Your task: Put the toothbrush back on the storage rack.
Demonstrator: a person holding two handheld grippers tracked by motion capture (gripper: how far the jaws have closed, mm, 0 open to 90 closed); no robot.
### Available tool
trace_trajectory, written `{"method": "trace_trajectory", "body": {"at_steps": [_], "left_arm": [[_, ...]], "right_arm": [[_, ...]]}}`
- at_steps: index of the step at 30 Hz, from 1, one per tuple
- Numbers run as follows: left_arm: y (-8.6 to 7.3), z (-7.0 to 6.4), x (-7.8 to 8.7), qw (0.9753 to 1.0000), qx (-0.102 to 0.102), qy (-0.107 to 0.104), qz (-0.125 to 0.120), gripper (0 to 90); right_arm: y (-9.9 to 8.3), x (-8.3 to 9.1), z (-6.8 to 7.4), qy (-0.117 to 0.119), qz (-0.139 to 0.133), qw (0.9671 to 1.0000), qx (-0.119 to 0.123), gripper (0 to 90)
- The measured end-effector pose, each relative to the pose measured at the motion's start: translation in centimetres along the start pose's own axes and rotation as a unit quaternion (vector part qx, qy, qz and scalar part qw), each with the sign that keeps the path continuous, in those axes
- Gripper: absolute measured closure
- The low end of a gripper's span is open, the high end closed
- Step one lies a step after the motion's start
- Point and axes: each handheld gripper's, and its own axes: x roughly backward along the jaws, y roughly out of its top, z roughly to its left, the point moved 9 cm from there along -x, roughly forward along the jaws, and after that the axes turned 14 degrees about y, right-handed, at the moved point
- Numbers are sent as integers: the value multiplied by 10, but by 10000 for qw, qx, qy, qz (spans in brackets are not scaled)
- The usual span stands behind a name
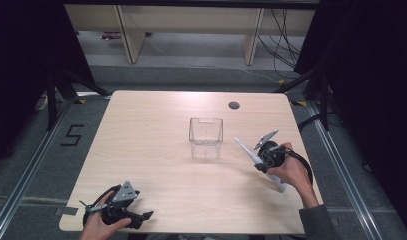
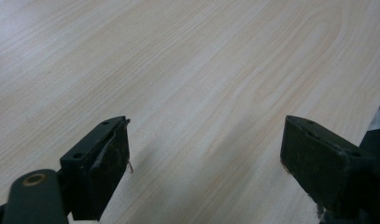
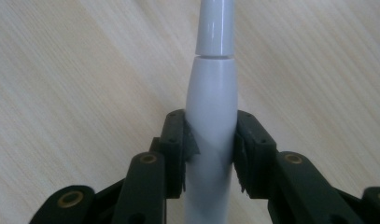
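A clear plastic box [image 1: 206,137] stands upright and open-topped in the middle of the wooden table [image 1: 151,120]. To its right, my right gripper [image 1: 261,162] is shut on a long white stick-shaped tool [image 1: 245,150], whose narrow tip points up-left toward the box and stays apart from it. In the right gripper view the jaws [image 3: 211,126] clamp the white tool [image 3: 212,84] around its thicker body, above the tabletop. My left gripper [image 1: 141,220] rests at the table's front left corner; its jaws [image 2: 206,135] stand wide apart with bare wood between them.
A dark cable hole [image 1: 234,105] sits in the table near its far edge. Behind the table are pale wooden furniture legs [image 1: 131,40] and loose cables [image 1: 286,45] on grey floor. A "5" [image 1: 72,135] is marked on the floor at left.
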Motion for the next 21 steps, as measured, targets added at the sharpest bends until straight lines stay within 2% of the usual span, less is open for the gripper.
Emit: {"method": "trace_trajectory", "body": {"at_steps": [1, 3, 6, 9, 10, 11, 12, 14, 15, 16, 17, 18, 19, 20, 21], "left_arm": [[0, 0, 0, 10000, -3, 3, 6, 152], [-1, 0, 0, 10000, -3, 0, 16, 152], [0, 0, 0, 10000, 3, -1, 7, 152], [0, 0, 0, 10000, -12, -2, -2, 152], [0, 0, 0, 10000, -18, 1, -5, 152], [0, 0, 0, 10000, -17, 1, -5, 152], [0, 0, 0, 10000, -20, 2, -5, 152], [0, 0, 0, 10000, -4, 7, -7, 152], [0, 0, 0, 10000, 4, 1, -4, 152], [0, 0, 0, 10000, -1, 4, -5, 152], [0, 0, 0, 10000, -14, 2, -2, 152], [0, 0, 0, 10000, -15, 6, -8, 152], [0, 0, 0, 10000, -8, 8, -8, 152], [0, 0, 1, 10000, -4, 10, -16, 152], [0, 1, 1, 10000, -15, 15, -11, 152]], "right_arm": [[0, 2, 1, -56, -43, 9999, -119, 673], [1, 9, -1, -74, -136, 9999, -28, 673], [5, 17, -2, -101, -387, 9992, -54, 673], [12, 24, -7, -273, -879, 9957, -84, 673], [14, 25, -8, -296, -1102, 9934, -136, 673], [16, 27, -11, -266, -1229, 9921, -59, 673], [16, 29, -11, -275, -1328, 9906, -192, 673], [17, 33, -11, -241, -1487, 9882, -289, 673], [18, 36, -12, -194, -1564, 9871, -288, 673], [20, 37, -14, -233, -1729, 9844, -226, 673], [21, 40, -13, -231, -1816, 9826, -309, 673], [22, 42, -15, -289, -1850, 9820, -233, 673], [23, 42, -13, -204, -1915, 9807, -342, 673], [24, 43, -14, -226, -2007, 9789, -325, 673], [24, 43, -13, -142, -2012, 9789, -319, 673]]}}
